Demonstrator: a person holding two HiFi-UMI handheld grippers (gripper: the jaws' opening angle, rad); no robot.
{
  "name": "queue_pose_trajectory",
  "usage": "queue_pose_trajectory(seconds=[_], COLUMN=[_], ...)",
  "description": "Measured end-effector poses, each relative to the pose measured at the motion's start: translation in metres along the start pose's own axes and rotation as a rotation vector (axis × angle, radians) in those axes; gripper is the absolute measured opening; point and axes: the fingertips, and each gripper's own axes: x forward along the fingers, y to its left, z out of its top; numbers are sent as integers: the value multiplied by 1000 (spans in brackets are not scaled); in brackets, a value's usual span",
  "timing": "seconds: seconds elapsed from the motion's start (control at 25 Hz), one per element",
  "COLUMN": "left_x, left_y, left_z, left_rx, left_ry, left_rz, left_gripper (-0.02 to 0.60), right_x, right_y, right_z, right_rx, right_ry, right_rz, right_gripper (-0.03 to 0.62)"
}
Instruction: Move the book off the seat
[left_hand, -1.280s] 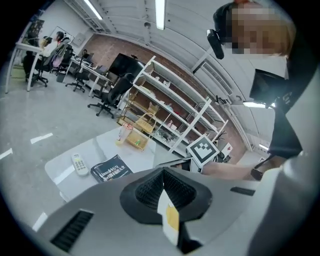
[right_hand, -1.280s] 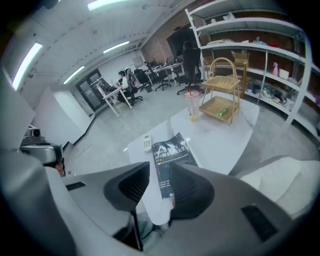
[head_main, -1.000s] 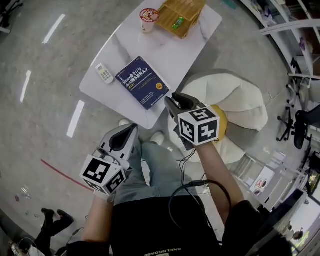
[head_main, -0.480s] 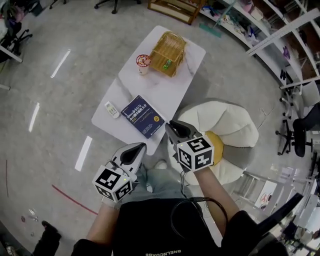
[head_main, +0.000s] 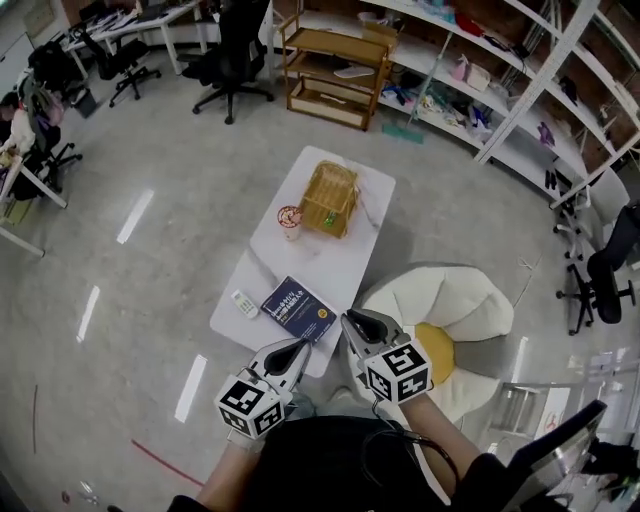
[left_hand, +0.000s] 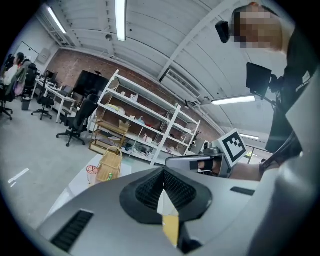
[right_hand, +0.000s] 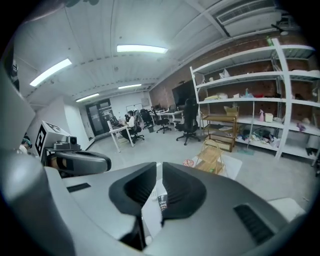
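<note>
The blue book (head_main: 298, 309) lies flat on the white desk (head_main: 290, 262), just ahead of both pairs of fingers and clear of the cream seat (head_main: 445, 298), which sits to the right of the right gripper (head_main: 350, 322). The left gripper (head_main: 299, 346) has its fingers (left_hand: 147, 190) pressed together on nothing. The right gripper's fingers (right_hand: 185, 192) are closing, with a narrow slit between them and nothing in it.

The book rests close to the desk end nearest the fingers, so a stray brush from either gripper could slide it over the edge. The same brush could knock the remote (head_main: 244, 303), just left of the book.

Farther beyond the fingertips stands a wicker basket (head_main: 328, 198). A small green item shows through its side, too small to identify. Touching or just beside it is a red-patterned cup (head_main: 290, 218) whose contents cannot be told. A long reach across the desk could tip it.
</note>
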Motion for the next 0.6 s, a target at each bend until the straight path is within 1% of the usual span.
queue_pose_trajectory(seconds=[0.08,0.2,0.4,0.6], left_x=[1,9,19,22], left_y=[-2,-1,-15,-24], left_z=[20,37,55,69], left_rx=[22,67,106,129], left_ry=[-12,-19,-25,-25], left_rz=[-18,-47,-86,-124], left_gripper=[6,5,6,6], right_x=[-6,-11,-30,-45], right_y=[2,0,-2,-8], right_z=[23,45,66,83], right_rx=[-7,-16,-47,-38], right_ry=[-51,-127,-212,-287], right_rz=[-8,-27,-49,-74], right_gripper=[48,46,46,46])
